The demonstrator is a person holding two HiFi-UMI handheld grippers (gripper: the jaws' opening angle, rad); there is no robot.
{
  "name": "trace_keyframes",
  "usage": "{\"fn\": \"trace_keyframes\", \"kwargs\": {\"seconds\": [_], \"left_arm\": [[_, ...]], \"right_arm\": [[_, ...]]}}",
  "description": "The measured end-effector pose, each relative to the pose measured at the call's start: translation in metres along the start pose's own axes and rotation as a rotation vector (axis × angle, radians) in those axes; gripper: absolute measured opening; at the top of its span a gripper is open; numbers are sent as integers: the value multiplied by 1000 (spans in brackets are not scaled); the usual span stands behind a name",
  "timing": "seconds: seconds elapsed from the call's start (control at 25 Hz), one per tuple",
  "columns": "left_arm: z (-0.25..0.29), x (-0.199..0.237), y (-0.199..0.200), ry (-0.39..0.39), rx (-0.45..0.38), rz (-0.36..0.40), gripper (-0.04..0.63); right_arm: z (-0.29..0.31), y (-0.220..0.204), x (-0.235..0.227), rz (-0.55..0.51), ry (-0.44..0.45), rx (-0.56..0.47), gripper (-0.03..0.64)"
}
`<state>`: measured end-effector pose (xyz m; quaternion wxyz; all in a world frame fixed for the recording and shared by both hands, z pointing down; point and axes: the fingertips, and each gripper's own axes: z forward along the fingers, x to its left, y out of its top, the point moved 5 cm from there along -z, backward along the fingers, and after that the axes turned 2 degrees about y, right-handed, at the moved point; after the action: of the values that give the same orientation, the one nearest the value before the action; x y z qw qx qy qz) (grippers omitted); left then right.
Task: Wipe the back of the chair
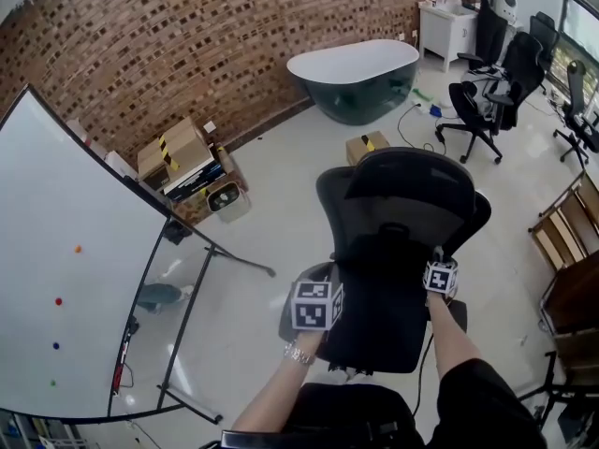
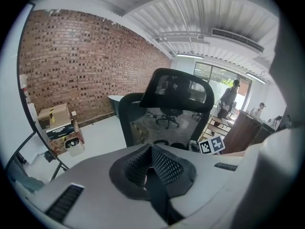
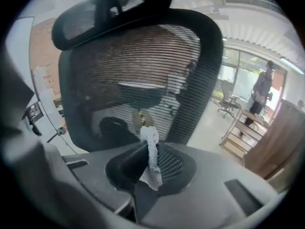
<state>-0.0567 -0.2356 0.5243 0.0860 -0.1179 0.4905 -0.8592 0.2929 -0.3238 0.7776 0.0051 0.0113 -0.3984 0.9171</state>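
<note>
The left gripper (image 2: 151, 152) has its jaws pressed together, empty. Just ahead stands the black office chair (image 1: 404, 215), with a ribbed see-through mesh back and a headrest on top. The right gripper (image 3: 151, 149) is clamped on a crumpled white cloth (image 3: 152, 165) close to that back.

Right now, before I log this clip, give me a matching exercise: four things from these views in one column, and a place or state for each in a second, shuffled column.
Things
1. left gripper
2. right gripper
3. chair back
4. bathtub

Places or states
A. on the floor beside the brick wall
B. shut on the white cloth
C. black mesh, directly ahead of both grippers
D. shut, nothing between its jaws

Pairs: 1-D, 2-B, 3-C, 4-A
</note>
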Motion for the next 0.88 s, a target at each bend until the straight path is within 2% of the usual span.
{"fn": "trace_keyframes", "kwargs": {"seconds": [0.12, 0.28, 0.44, 0.56, 0.68, 0.8, 0.88], "left_arm": [[-6, 1, -3, 10, 2, 1, -5], [-20, 13, -14, 52, 15, -8, -5], [-38, 42, -28, 145, 33, -34, -5], [-50, 55, -36, 179, 43, -51, -5], [-61, 63, -42, 200, 60, -59, -5], [-68, 66, -48, 214, 67, -63, -5], [-63, 65, -46, 215, 65, -60, -5]], "right_arm": [[8, -1, 84, -100, 157, -33, 45], [21, -2, 193, -186, 313, -22, 46], [34, 2, 268, -255, 408, 40, 46], [43, 9, 285, -261, 401, 77, 46], [54, 4, 279, -239, 350, 134, 46], [68, 2, 269, -236, 366, 81, 46], [61, 7, 247, -266, 317, 76, 46]]}}
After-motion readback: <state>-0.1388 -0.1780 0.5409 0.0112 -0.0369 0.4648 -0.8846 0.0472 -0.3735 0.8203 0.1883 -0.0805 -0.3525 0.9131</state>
